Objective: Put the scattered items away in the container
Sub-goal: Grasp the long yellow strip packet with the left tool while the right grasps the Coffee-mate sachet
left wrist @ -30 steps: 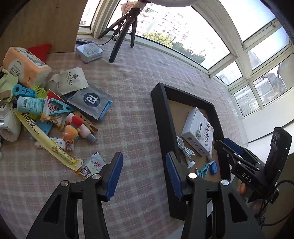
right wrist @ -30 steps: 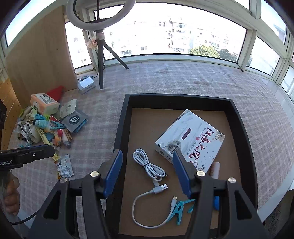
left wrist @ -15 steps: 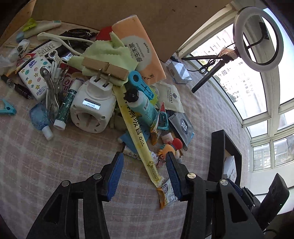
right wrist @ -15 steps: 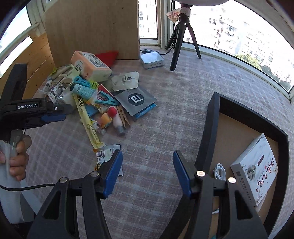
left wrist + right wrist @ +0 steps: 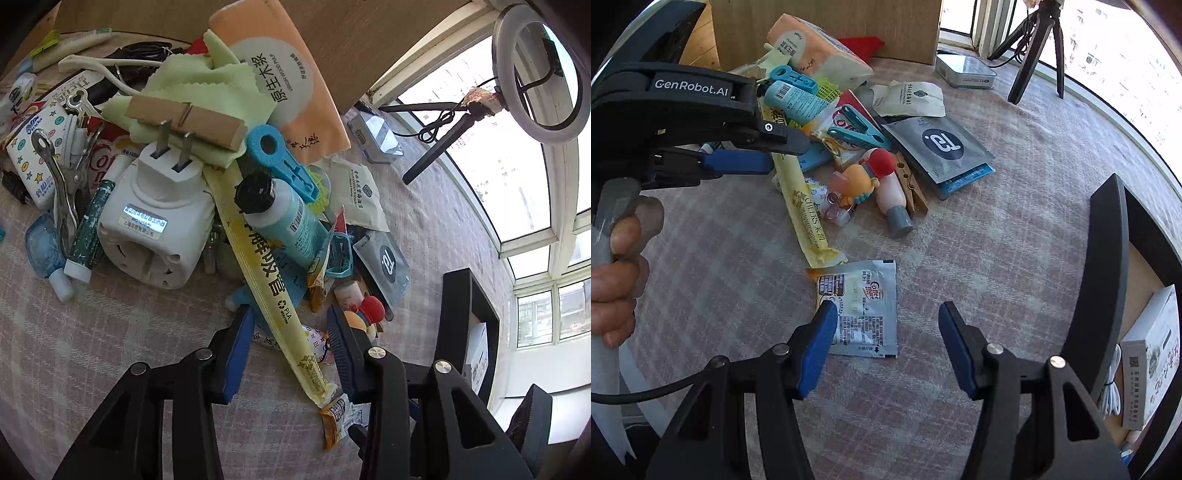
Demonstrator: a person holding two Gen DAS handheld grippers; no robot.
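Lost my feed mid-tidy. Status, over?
Left gripper closing astride yellow straw sleeve, no grip yet. Right gripper open over coffee sachet. Black tray alongside, nothing blocking.

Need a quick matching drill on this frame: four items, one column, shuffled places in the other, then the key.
1. yellow straw packet
2. Coffee-mate sachet
3. white patterned box
4. wooden clothespin

A. inside the black tray
B. between the left gripper fingers, jaws closing
C. on green cloth atop the pile
D. flat on the mat below the right gripper

Pairs: 1-B, 2-D, 3-A, 4-C
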